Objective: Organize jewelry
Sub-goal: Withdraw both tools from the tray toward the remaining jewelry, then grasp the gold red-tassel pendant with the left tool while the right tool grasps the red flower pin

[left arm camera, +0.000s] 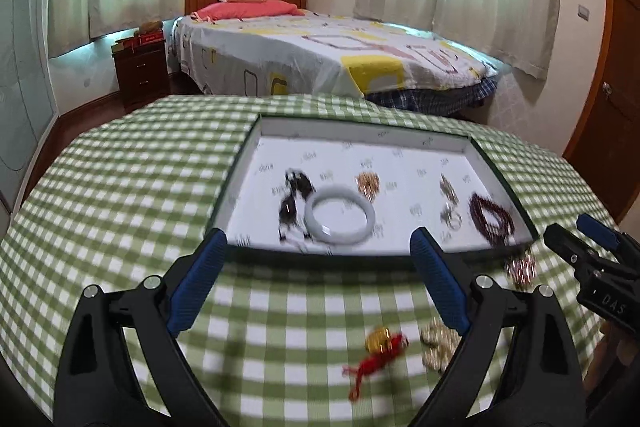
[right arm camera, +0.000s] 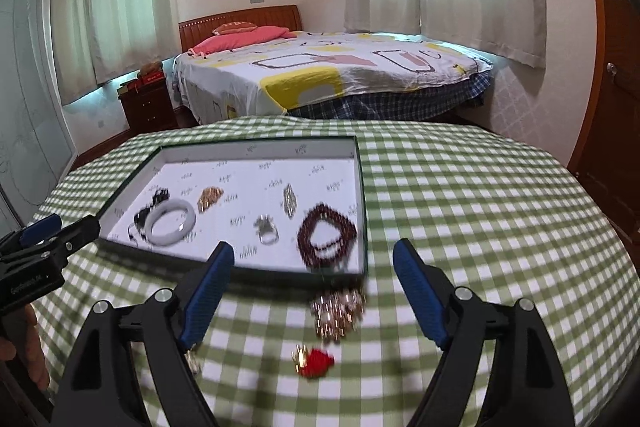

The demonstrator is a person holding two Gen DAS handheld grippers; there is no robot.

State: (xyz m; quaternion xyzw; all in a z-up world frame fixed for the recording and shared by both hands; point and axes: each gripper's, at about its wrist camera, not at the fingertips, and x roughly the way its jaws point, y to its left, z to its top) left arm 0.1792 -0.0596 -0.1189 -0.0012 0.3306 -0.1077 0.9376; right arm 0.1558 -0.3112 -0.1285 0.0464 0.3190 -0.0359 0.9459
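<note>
**Jewelry half sorted: three pieces lie outside the tray**

Jewelry sits in two groups on the green checked desk (right arm camera: 460,195). Inside the shallow white-lined tray (right arm camera: 256,149) lie a pale bangle (right arm camera: 170,221), a dark beaded strand (right arm camera: 154,205) touching its left side, a small gold piece (right arm camera: 210,198), a silver ring (right arm camera: 267,230), a slim silver piece (right arm camera: 289,201) and a dark red bead bracelet (right arm camera: 326,237) against the right wall. Outside, in front of the tray's near right corner, lie a rose-gold chain cluster (right arm camera: 340,309), a red and gold charm (right arm camera: 314,361) nearer the camera, and a pale gold chain pile (left arm camera: 438,343) beside it.

The right tool (right arm camera: 312,269) hangs spread wide and empty, framing the chain cluster. The left tool (left arm camera: 318,255) is likewise spread wide and empty, over the tray's near edge.

Judging by this, the chain cluster looks like the next pickup. The risks:

- A loose chain may drape off the pads and slip free on the lift if only a few links are pinched.
- The cluster lies just beside the tray wall, so a finger coming down may strike the rim and shove the tray.
- Both views are smeared by motion, so closing early could miss.
- Dropping it onto the bead bracelet could tangle the two.
</note>
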